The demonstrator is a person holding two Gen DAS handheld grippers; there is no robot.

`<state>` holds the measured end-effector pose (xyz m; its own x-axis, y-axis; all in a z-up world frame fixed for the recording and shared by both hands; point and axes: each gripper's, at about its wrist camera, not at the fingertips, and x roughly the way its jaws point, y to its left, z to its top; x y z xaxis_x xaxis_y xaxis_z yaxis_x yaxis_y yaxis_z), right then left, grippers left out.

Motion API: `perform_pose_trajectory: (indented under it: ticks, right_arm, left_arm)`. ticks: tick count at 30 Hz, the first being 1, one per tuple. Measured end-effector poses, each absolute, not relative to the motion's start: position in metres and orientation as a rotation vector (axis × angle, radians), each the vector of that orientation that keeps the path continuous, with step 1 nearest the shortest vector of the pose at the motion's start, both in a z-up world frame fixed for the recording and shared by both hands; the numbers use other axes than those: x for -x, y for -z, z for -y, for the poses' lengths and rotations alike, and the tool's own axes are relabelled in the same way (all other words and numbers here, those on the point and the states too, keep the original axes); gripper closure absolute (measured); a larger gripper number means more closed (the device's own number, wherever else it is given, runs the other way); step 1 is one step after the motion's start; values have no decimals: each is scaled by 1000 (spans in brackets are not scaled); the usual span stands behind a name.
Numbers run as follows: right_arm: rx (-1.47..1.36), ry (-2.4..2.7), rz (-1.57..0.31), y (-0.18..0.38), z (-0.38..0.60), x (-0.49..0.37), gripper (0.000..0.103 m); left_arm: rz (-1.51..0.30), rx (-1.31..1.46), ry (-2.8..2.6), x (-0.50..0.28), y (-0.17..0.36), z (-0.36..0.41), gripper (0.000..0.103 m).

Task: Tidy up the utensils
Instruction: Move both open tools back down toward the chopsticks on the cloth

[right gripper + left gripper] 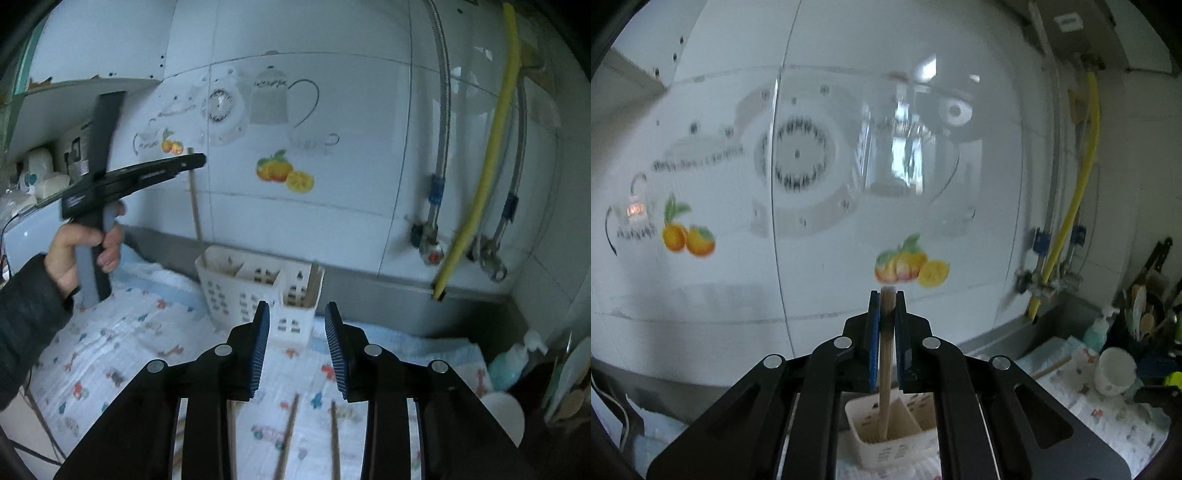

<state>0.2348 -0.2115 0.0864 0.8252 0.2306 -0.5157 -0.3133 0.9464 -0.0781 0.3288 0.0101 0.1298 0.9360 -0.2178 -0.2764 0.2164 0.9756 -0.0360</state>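
Note:
My left gripper point(886, 295) is shut on a wooden chopstick point(885, 369), held upright with its lower end inside the left compartment of the white utensil caddy point(886, 443). In the right wrist view the left gripper point(192, 160) holds the same chopstick point(195, 210) over the caddy point(255, 291). My right gripper point(297, 314) is open and empty, above the patterned cloth, in front of the caddy. Two wooden chopsticks point(288, 432) lie on the cloth below it.
A patterned cloth point(122, 354) covers the counter. A tiled wall with fruit decals stands behind. A yellow hose point(484, 166) and metal hoses hang at right. A soap bottle point(509, 363), a white cup point(1115, 371) and a dark utensil rack point(1148, 306) stand at right.

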Motion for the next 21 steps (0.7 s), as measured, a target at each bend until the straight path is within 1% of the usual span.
perform_pose_trajectory:
  ticks: [2,5,8,14,17,21]
  right_arm:
    - [152,-279,-532,-79,216,-225,72]
    - [142,-265,-556,-64,222,-210,72]
    - [125,-251,-582,-49,227,-196,72]
    - [86,-244,-641,-12,233,-159,72]
    - [60,-241,-675,6,237,-142,72]
    - [45,-225,-707,27,241,-122,74]
  left_arm:
    - [-300,1,223,-331,-124,-11,97]
    - [-311,16,232,-330,-120,-12,94]
    - [-309,28,243,-322,-123,-14,94]
    - [-287,17,255,-279,-128,-16,93]
    - [-308,9,258,-250,-120,-21,93]
    - [-362,-5,262,-212,-97,-25,93]
